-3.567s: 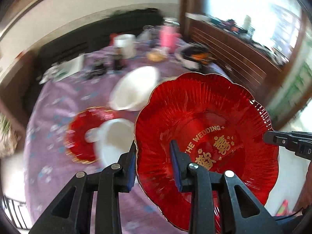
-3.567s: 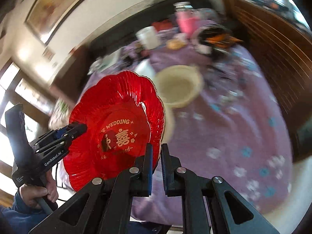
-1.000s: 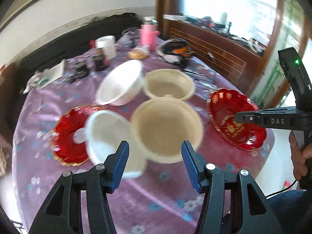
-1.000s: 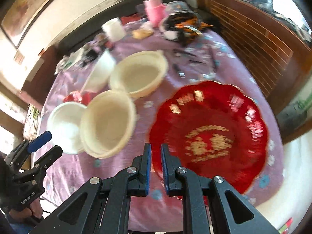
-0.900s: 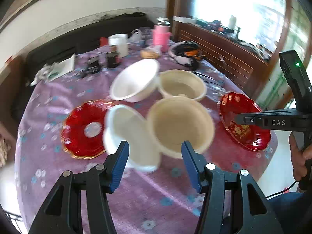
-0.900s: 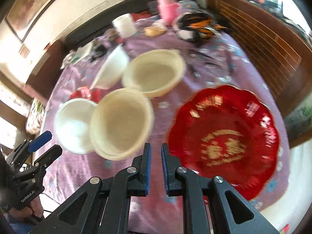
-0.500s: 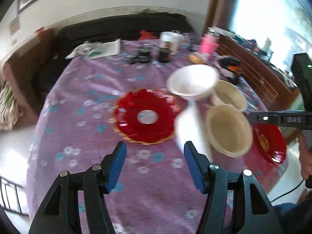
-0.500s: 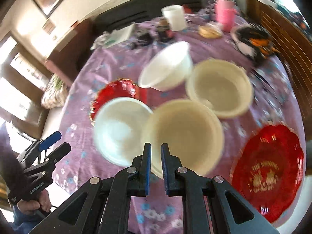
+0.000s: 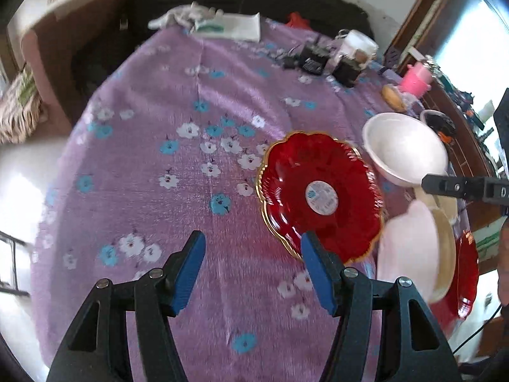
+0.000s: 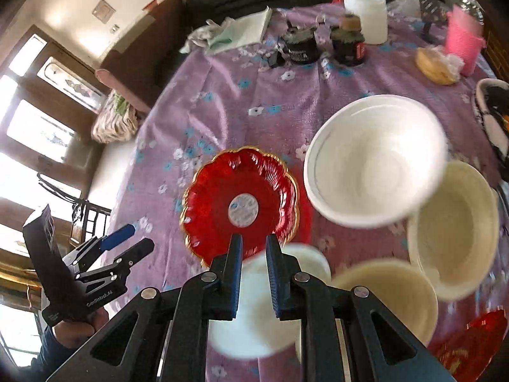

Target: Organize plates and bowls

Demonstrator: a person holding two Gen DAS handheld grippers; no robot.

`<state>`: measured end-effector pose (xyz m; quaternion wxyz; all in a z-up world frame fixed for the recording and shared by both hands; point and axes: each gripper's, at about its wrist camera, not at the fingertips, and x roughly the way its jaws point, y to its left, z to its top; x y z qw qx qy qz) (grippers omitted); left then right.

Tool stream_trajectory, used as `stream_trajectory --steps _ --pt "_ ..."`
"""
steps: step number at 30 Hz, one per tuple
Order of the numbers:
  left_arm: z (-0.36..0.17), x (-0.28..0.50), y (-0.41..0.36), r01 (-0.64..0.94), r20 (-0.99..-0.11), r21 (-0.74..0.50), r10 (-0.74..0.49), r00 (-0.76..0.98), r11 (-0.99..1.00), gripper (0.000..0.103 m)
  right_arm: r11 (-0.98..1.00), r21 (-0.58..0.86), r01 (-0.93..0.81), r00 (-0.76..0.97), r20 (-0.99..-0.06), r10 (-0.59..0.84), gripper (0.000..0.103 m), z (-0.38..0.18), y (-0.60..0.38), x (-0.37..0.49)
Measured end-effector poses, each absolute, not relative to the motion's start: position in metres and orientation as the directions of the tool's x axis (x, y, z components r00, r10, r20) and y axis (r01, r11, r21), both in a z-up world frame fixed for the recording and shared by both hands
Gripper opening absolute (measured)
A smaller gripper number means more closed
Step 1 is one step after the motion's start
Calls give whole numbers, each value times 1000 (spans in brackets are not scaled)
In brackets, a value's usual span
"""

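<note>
A red scalloped plate (image 9: 321, 192) with a white round label lies on the purple flowered tablecloth (image 9: 165, 146); it also shows in the right wrist view (image 10: 241, 208). My left gripper (image 9: 251, 267) is open and empty, just left of this plate's near rim. My right gripper (image 10: 253, 254) has a narrow gap between its jaws, empty, above the plate's near rim. A white bowl (image 10: 375, 159) sits tilted behind the plate. A smaller white bowl (image 10: 264, 305), two cream bowls (image 10: 455, 229) and a second red plate (image 10: 477, 347) lie to the right.
At the table's far side stand a white tub (image 10: 366, 16), dark jars (image 10: 346, 44), a pink cup (image 10: 461, 38), a bun (image 10: 435, 63) and folded papers (image 10: 238, 31). A black sofa (image 9: 238, 3) lies beyond. The table edge runs along the left.
Both grippers have swung left, away from the second red plate on the right, toward the labelled red plate. The left jaws stay wide open; the right jaws have parted slightly.
</note>
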<state>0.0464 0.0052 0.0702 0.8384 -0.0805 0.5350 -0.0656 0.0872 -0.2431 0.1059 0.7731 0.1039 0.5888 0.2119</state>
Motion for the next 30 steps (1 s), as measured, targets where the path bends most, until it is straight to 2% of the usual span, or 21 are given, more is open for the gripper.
stream_trajectory --steps 4,11,12,14,16,20,30 --pt "52 68 5 3 -900 -233 -217 378 972 61 896 404 -183 157 -888 432 17 81 -237 112" --pt "34 90 -1 15 -913 -225 -216 347 974 55 921 354 -161 113 -921 374 17 51 -238 133" --pt "32 92 -3 21 -914 -224 -218 342 974 52 927 340 -160 114 -926 360 17 48 -238 135" --pt "26 96 -6 29 -919 -224 -221 326 974 37 926 343 -158 99 -927 361 17 42 -238 138" --pt "20 98 -9 40 -921 -231 -232 314 972 27 925 342 -164 86 -929 359 17 37 -237 140" --pt "21 98 -15 62 -917 -218 -226 329 974 15 925 321 -204 74 -937 342 13 30 -227 141" --pt "53 76 29 -13 -893 -167 -146 425 986 15 901 305 -307 104 -931 351 11 52 -182 131"
